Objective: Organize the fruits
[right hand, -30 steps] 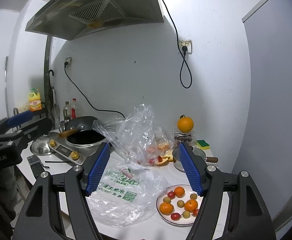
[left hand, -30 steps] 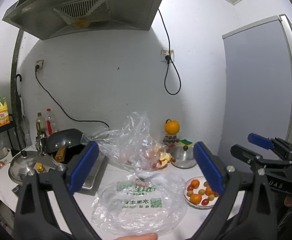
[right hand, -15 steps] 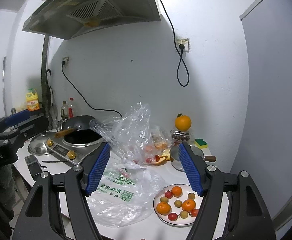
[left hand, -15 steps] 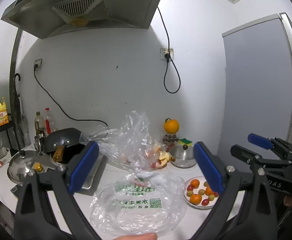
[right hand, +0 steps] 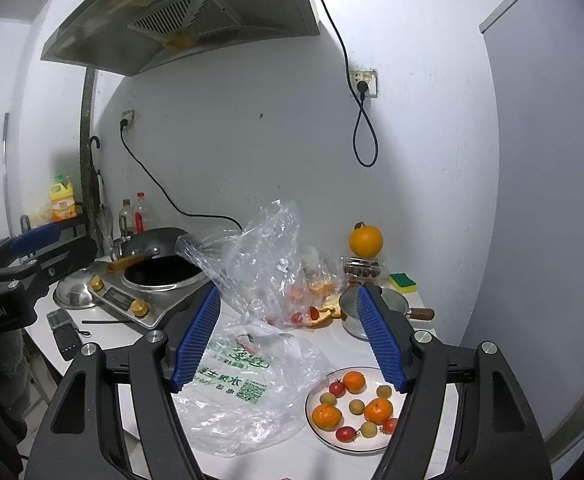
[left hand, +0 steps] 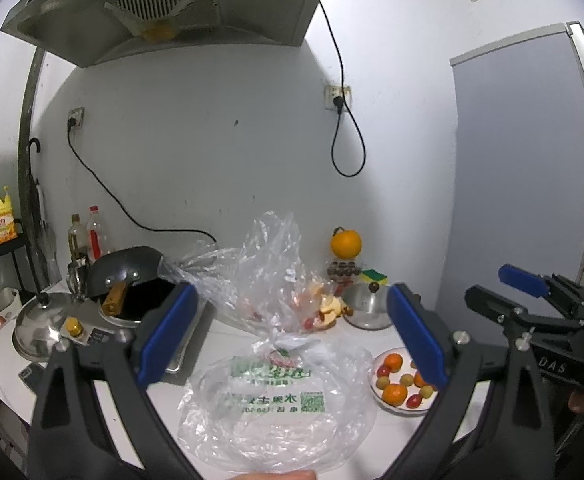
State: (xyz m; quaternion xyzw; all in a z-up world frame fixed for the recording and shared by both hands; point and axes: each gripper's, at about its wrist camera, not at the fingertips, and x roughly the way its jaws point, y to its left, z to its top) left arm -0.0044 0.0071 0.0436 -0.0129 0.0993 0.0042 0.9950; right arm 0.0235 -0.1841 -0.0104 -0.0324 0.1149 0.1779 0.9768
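A white plate (right hand: 371, 442) at the counter's front right holds small oranges, red cherry tomatoes and yellow-green fruits; it also shows in the left wrist view (left hand: 375, 384). A flat clear bag with green print (right hand: 236, 396) (left hand: 276, 396) lies left of it. A crumpled clear bag with fruit and peel (right hand: 276, 264) (left hand: 272, 280) stands behind. A large orange (right hand: 365, 240) (left hand: 345, 243) sits at the back. My left gripper (left hand: 292, 334) and right gripper (right hand: 288, 336) are both open and empty, held above the counter's front.
An induction cooker with a black wok (right hand: 160, 272) and a steel lid (right hand: 74, 292) occupy the left. A small pot with wooden handle (right hand: 391, 304) and a sponge (right hand: 401, 280) stand at the back right. Bottles (right hand: 132, 216) stand by the wall.
Both views have shifted slightly; the counter sits a little lower in frame. Both grippers stay open and nothing on the counter has moved.
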